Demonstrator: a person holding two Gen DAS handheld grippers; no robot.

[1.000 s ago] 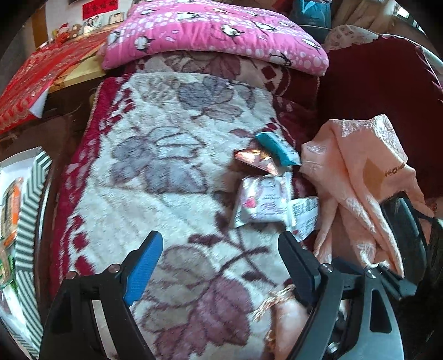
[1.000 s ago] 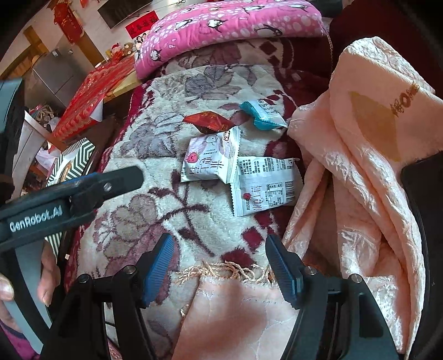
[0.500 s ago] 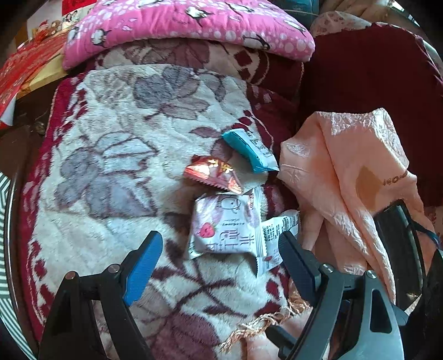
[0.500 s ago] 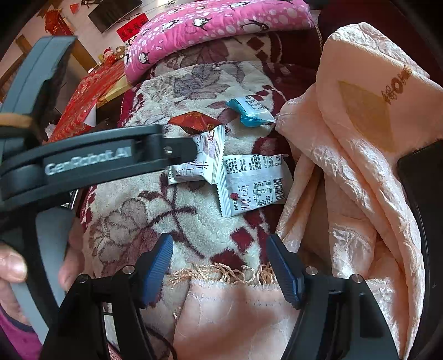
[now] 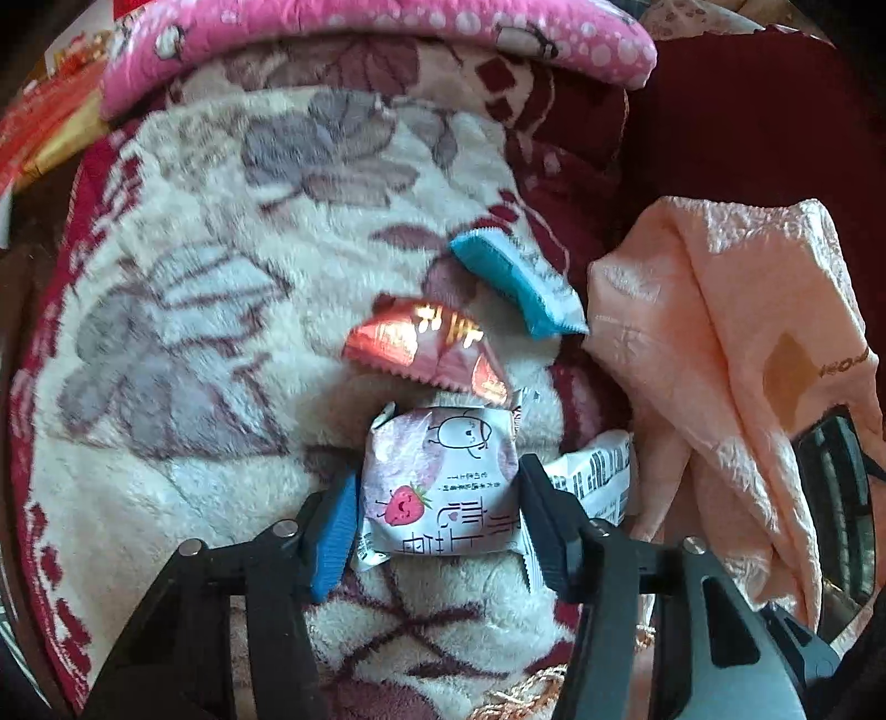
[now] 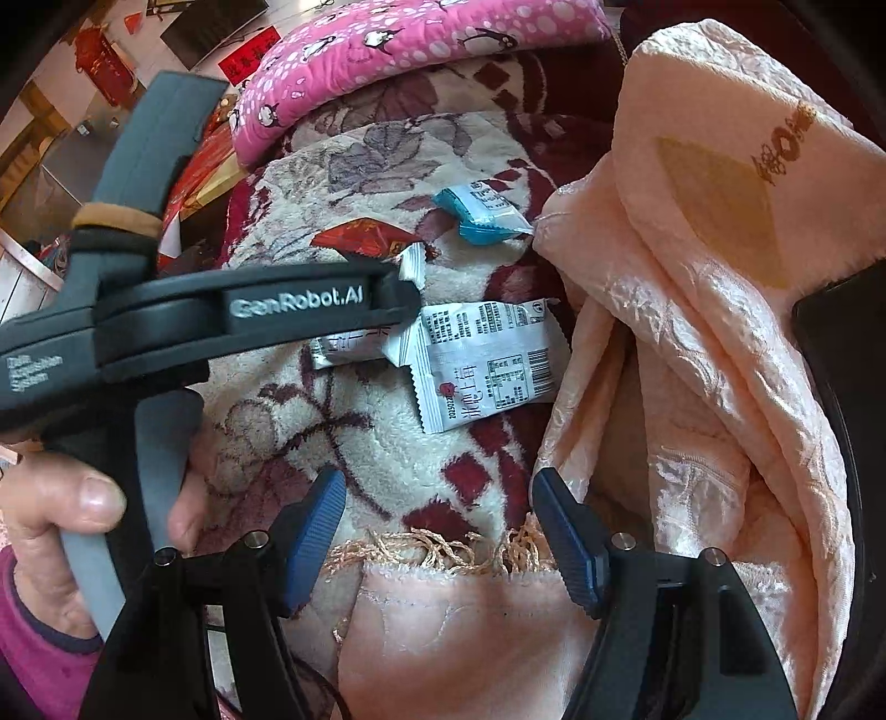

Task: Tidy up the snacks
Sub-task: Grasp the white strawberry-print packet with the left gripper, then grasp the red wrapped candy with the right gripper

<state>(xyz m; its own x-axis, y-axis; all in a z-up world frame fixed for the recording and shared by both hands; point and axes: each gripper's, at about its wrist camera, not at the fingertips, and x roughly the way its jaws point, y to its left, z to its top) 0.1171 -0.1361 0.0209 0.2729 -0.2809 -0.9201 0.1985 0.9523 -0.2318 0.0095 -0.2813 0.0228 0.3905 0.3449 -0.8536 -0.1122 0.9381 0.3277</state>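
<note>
Change: the left gripper has come forward over the floral plush blanket and narrowed; a second ago its fingers stood wide with the snacks well ahead, now they bracket the nearest packet.
Left fingers: drawn in against both side edges of the white strawberry-print snack packet, blue pad on one side, black on the other, pinching it where it lies on the blanket.
Right fingers: the right gripper hangs spread wide over the blanket's fringed near edge, touching nothing; much the same as before.
Held packet's place: middle of the blanket, partly hidden by the left gripper's body in the right wrist view.
Other snacks: a shiny red foil packet just beyond the held one; a teal packet farther on, towards the peach cloth; a white packet with barcode and printed label beside the held one, on its right.
Surroundings: a pink penguin-print pillow at the blanket's far edge.
Hand: the person's left hand grips the left gripper's grey handle.
</note>
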